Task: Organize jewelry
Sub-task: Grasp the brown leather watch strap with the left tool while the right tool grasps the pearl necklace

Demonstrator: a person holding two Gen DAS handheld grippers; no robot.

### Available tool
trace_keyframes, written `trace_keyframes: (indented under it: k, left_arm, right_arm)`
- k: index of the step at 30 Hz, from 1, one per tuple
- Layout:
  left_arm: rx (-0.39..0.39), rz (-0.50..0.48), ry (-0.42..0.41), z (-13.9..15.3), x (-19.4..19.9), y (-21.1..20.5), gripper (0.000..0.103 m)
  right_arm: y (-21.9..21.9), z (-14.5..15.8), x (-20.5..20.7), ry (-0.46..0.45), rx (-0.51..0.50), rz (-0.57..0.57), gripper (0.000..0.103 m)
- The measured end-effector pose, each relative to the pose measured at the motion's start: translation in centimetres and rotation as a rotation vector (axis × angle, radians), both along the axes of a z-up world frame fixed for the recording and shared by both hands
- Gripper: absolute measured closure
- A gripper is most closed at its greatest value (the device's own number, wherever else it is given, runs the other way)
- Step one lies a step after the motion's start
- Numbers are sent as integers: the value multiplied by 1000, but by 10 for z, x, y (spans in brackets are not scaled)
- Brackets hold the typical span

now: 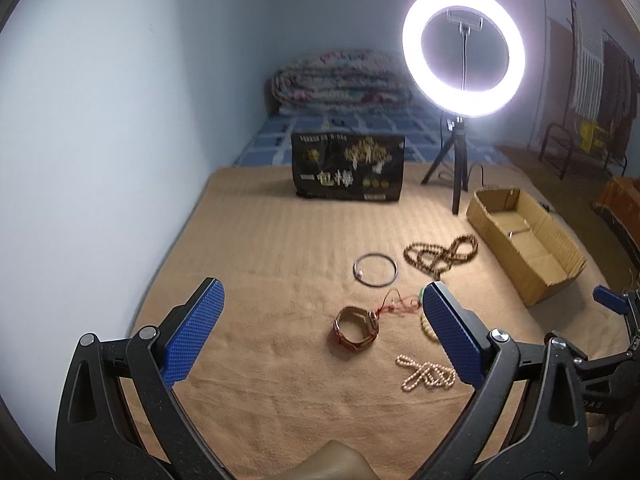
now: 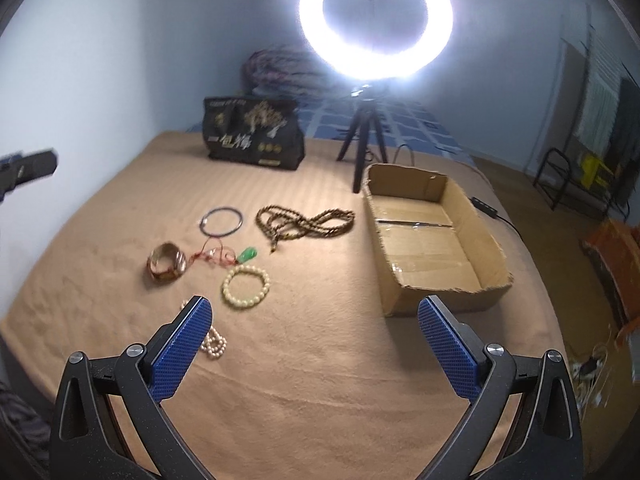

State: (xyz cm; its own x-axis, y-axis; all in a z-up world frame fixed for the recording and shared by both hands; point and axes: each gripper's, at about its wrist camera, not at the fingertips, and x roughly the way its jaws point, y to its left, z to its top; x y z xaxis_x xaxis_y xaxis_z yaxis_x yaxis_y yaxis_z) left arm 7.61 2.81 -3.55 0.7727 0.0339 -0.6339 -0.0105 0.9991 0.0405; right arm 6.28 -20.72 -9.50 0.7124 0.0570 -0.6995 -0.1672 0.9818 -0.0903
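**Jewelry spread on tan blanket, both grippers wide and empty**

Scattered across the tan blanket [image 2: 320,380]: a thin metal bangle [image 2: 221,221], a long strand of brown beads [image 2: 304,222] just right of it, a wide brown-and-gold bracelet [image 2: 167,266] nearer the camera, a red cord [image 2: 212,256] with a green pendant [image 2: 248,256] beside that bracelet, a cream bead bracelet [image 2: 246,287] just below the pendant, and a small pearl strand [image 2: 214,343] partly hidden behind a blue pad. All pieces lying loose, none inside the open cardboard box [image 2: 432,240] standing to the right of the brown beads.

Left gripper [image 1: 320,332] spread wide above the wide bracelet, holding nothing. Right gripper [image 2: 314,344] likewise wide apart, empty, above bare blanket between the pearl strand and the box.

Further back: a black printed bag [image 2: 254,134] standing upright, a lit ring light [image 2: 376,20] on a small tripod [image 2: 362,148] behind the box, a folded quilt [image 1: 340,84] against the wall.
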Motion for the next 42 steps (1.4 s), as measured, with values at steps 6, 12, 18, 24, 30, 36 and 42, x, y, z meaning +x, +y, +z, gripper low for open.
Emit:
trace_keyframes:
  k: [6, 12, 18, 24, 30, 36, 42]
  left_arm:
    - [-30, -13, 129, -26, 31, 10, 2]
    - [-44, -2, 242, -60, 52, 20, 8]
    - [-109, 5, 364, -93, 68, 26, 21]
    - [-66, -1, 433, -121, 85, 19, 35]
    - [-122, 17, 489, -139, 103, 20, 48]
    - [-144, 32, 532, -155, 117, 19, 53]
    - [-143, 24, 568, -169, 124, 15, 63]
  right_arm:
    - [12, -22, 10, 66, -15, 65, 1]
    - [16, -44, 21, 143, 21, 92, 1]
    - [35, -61, 23, 187, 17, 173, 1]
    - [56, -81, 30, 230, 22, 257, 1]
    - [65, -95, 37, 259, 39, 281, 1]
    - [71, -102, 43, 277, 59, 305, 5]
    - [84, -112, 42, 283, 28, 355, 14]
